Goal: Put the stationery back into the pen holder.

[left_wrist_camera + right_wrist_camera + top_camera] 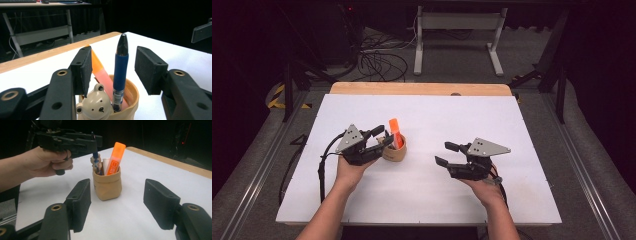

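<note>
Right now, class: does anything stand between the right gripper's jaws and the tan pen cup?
Nothing visible does. Bare white table lies between the right gripper and the cup. The left gripper hangs above the cup's far side, around the blue pen.

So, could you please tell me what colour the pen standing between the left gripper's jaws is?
Dark blue pen with a black tip, best in the left gripper view.
</note>
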`<action>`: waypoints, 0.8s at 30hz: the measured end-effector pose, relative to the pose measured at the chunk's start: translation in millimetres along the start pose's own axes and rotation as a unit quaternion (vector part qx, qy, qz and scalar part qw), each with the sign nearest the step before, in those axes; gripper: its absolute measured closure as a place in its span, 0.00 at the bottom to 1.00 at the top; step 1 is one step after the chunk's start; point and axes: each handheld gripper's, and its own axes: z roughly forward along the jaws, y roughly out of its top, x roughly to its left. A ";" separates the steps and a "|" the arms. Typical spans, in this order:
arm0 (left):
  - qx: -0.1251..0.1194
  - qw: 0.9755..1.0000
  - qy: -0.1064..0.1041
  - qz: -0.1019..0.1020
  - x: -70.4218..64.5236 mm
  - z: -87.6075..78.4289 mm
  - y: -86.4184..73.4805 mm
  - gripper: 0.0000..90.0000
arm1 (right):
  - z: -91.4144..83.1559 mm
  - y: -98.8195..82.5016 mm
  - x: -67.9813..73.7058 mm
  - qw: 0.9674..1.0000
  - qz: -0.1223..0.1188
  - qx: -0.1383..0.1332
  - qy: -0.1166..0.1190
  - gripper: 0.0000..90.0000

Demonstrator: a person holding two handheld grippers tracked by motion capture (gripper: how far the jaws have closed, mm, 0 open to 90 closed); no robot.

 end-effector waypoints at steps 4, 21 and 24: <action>0.000 1.000 -0.001 -0.006 -0.1 -3.4 2.4 0.45 | -1.1 -0.7 -1.3 1.000 0.002 -0.002 -0.003 0.44; 0.004 1.000 0.009 -0.004 -1.0 -20.5 11.6 0.25 | -7.8 -1.9 -6.5 1.000 0.007 -0.012 -0.023 0.41; 0.006 1.000 0.009 0.000 -0.8 -22.9 12.8 0.22 | -8.9 -2.3 -7.9 1.000 0.009 -0.013 -0.025 0.40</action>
